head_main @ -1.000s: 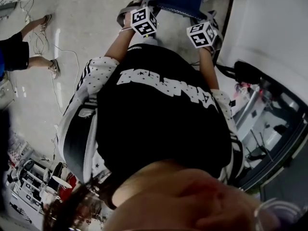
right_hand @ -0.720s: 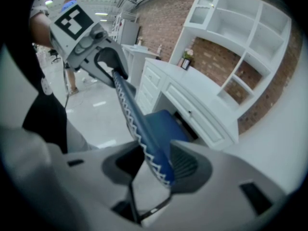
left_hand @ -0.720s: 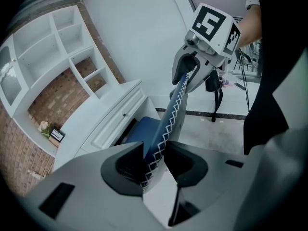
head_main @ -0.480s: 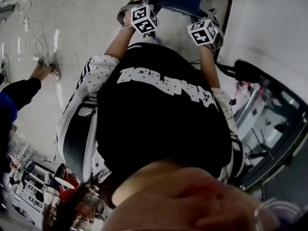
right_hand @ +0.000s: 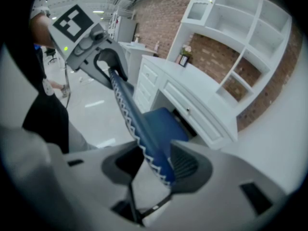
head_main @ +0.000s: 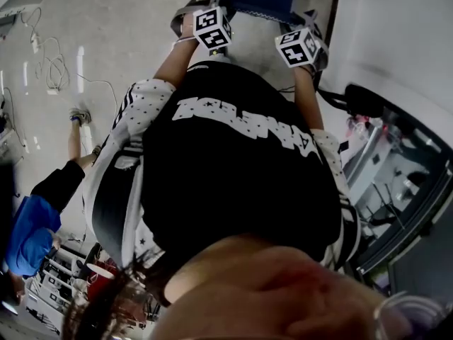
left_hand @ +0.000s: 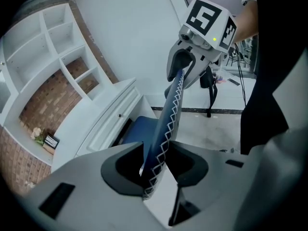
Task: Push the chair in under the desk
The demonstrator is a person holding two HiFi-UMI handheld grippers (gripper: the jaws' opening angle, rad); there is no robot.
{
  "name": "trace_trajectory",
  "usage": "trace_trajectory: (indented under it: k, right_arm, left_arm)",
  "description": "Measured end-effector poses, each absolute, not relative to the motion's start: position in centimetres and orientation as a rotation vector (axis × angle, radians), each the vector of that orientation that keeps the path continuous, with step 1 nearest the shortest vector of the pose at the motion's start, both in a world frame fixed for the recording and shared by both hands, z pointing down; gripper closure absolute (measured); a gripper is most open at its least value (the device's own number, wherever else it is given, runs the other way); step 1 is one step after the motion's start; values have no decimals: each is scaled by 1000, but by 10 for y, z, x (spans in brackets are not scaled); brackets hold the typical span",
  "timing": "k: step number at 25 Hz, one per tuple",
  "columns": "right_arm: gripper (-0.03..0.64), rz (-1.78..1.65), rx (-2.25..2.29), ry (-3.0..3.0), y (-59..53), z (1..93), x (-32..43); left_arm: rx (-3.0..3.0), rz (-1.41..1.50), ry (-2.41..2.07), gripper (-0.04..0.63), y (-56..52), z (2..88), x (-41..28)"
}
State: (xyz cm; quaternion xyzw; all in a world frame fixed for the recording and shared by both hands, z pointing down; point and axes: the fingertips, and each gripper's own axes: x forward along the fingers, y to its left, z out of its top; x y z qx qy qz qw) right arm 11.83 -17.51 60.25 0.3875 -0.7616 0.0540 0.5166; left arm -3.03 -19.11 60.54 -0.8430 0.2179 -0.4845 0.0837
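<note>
The left claw (left_hand: 156, 149) and right claw (right_hand: 154, 150), each part-open, clamp the back of the chair (left_hand: 169, 114), its seat partly under the far worktop (right_hand: 197, 85): seemingly mid-push, needing an even shove farther in.

The deep-blue upholstered chair (left_hand: 169, 119) is showing white zigzag stitching along its backrest edge. The white drawer-fronted desk (right_hand: 192, 102) is contrasting with the red-brown brick wall (right_hand: 161, 13). The grey left gripper (left_hand: 156, 165) and grey right gripper (right_hand: 151, 165) are carrying black-and-white square-patterned marker cubes (head_main: 212, 28).
</note>
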Motion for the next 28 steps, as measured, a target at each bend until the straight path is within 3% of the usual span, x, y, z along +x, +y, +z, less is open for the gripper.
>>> trace_trajectory:
  k: [28]
  right_arm:
    - [434, 141, 925, -1812, -220, 602, 110]
  left_arm:
    - [-2501, -1417, 607, 407, -227, 598, -39]
